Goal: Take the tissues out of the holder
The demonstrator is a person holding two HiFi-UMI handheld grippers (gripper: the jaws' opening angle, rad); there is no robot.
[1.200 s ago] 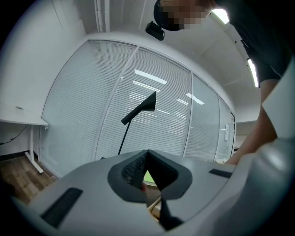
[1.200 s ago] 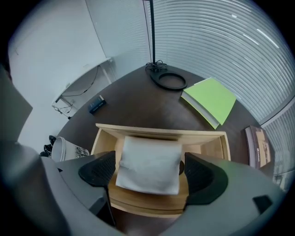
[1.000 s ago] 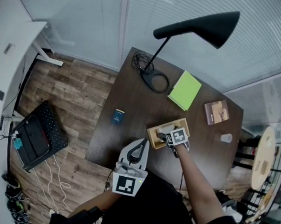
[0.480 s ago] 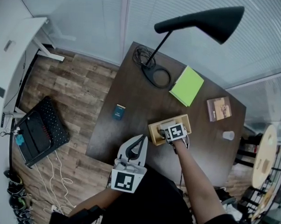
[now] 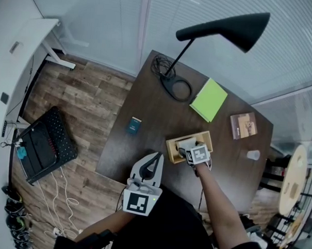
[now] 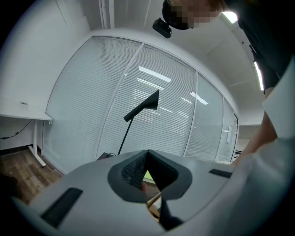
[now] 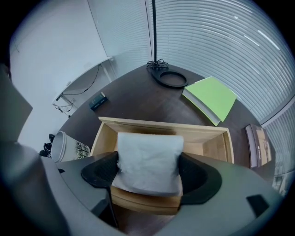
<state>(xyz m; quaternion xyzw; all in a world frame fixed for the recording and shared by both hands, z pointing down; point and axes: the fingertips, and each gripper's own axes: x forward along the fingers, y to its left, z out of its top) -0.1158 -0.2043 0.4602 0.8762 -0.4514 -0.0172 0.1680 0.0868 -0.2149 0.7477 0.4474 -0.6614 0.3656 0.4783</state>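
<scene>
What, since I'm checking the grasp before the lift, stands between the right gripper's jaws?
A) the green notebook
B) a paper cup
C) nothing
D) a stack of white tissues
D: the jaws of the right gripper are closing on the two sides of the stack of white tissues, which stands in the wooden holder.
</scene>
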